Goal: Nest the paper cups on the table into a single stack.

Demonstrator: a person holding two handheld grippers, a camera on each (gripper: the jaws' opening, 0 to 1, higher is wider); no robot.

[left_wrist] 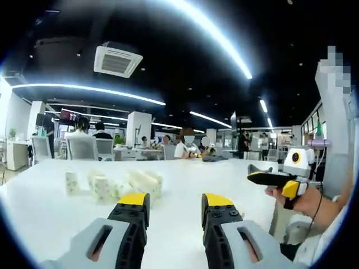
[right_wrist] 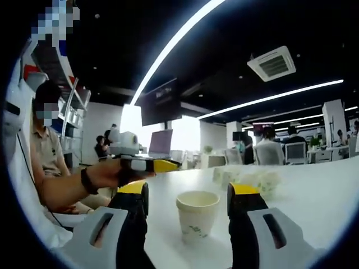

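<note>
Upright cup [right_wrist: 197, 216] between right tool [right_wrist: 188, 193] jaws

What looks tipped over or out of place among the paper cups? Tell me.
Several cups in the far group seem to lie on their sides, though blur hides detail. One cup stands upright and apart, between the right tool's open jaws. No spill or damage shows.

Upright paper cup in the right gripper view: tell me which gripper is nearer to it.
Right. The upright paper cup stands just ahead of the right gripper, framed by its open jaws. The left gripper hovers off to the side behind it, farther away.
</note>
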